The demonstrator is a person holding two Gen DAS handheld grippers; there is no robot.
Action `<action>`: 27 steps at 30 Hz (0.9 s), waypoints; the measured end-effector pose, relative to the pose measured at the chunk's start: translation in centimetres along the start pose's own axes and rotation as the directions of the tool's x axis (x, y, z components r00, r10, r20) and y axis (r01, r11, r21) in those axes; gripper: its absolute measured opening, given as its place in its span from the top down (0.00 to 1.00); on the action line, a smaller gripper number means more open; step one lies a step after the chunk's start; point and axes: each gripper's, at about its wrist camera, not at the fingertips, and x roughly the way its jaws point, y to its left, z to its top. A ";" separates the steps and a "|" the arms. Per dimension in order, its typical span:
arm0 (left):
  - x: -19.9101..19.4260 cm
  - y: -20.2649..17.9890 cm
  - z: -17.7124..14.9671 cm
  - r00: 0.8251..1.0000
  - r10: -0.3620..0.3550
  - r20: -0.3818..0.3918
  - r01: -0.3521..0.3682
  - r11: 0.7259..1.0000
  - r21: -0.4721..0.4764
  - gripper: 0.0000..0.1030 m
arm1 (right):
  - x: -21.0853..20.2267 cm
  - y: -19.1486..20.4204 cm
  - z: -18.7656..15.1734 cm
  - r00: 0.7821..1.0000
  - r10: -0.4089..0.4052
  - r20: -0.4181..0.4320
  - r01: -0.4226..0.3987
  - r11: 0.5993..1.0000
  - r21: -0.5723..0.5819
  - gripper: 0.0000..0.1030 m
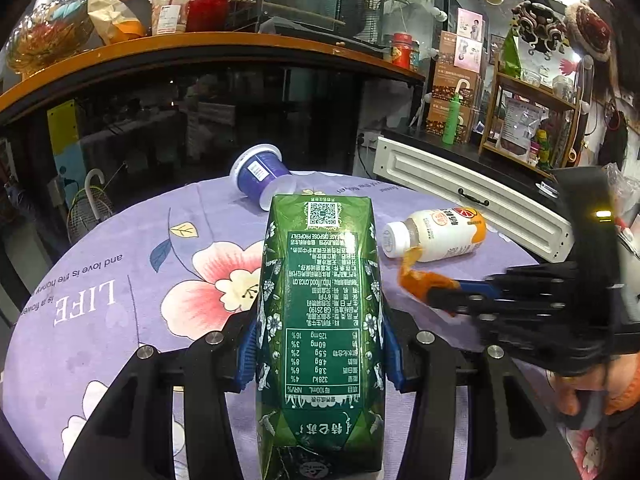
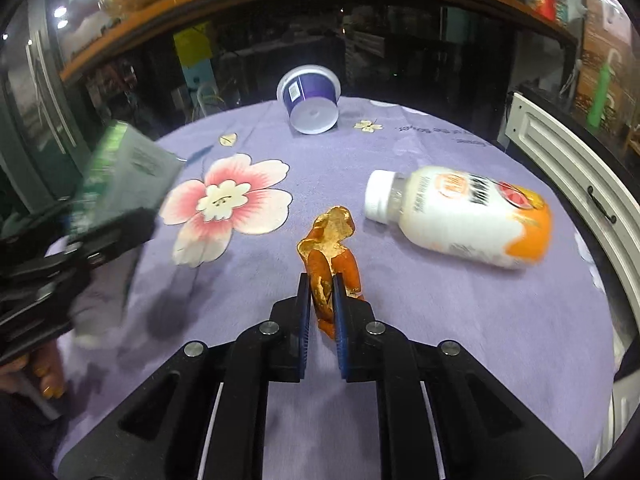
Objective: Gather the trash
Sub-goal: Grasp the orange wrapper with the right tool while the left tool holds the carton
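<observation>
My left gripper [image 1: 318, 344] is shut on a green milk carton [image 1: 320, 300] and holds it above the purple flowered tablecloth [image 1: 120, 280]. The carton also shows blurred at the left of the right wrist view [image 2: 120, 176]. My right gripper [image 2: 321, 292] is shut on a piece of orange peel [image 2: 328, 240] just above the cloth; the peel shows in the left wrist view [image 1: 420, 276]. A white and orange drink bottle [image 2: 460, 216] lies on its side to the right of the peel. A purple tub [image 2: 310, 100] lies tipped over at the table's far edge.
A white panel with a black handle [image 2: 580, 184] leans along the table's right edge. A dark glass cabinet with an orange-edged counter [image 1: 200, 44] stands behind the table, holding a cup, a bag and a bowl. Wooden shelves [image 1: 532, 120] stand at the back right.
</observation>
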 end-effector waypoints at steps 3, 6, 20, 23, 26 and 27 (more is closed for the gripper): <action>0.2 -0.4 0.0 1.000 -0.025 -0.009 0.025 1.000 -0.003 0.53 | -2.6 -0.5 -1.4 1.000 0.014 0.018 -0.015 1.000 0.027 0.89; 0.0 -1.4 0.0 0.999 -0.046 -0.020 0.046 0.999 0.006 0.53 | -5.6 -0.9 -3.2 0.999 0.014 0.037 -0.015 0.999 0.031 0.89; -4.5 -12.7 -2.4 0.975 -0.217 -0.040 0.220 0.968 0.118 0.53 | -17.0 -5.6 -14.1 0.991 -0.066 0.113 0.047 0.985 0.165 0.89; -5.3 -15.1 -3.4 0.967 -0.250 -0.050 0.255 0.958 0.131 0.53 | -19.1 -6.7 -16.7 0.988 -0.089 0.130 0.060 0.976 0.210 0.89; -6.0 -17.4 -4.3 0.956 -0.287 -0.063 0.293 0.946 0.137 0.53 | -20.7 -7.5 -19.0 0.984 -0.116 0.135 0.081 0.968 0.238 0.89; -6.1 -18.0 -4.6 0.952 -0.298 -0.066 0.305 0.943 0.136 0.53 | -21.3 -7.8 -19.9 0.982 -0.127 0.136 0.091 0.964 0.249 0.89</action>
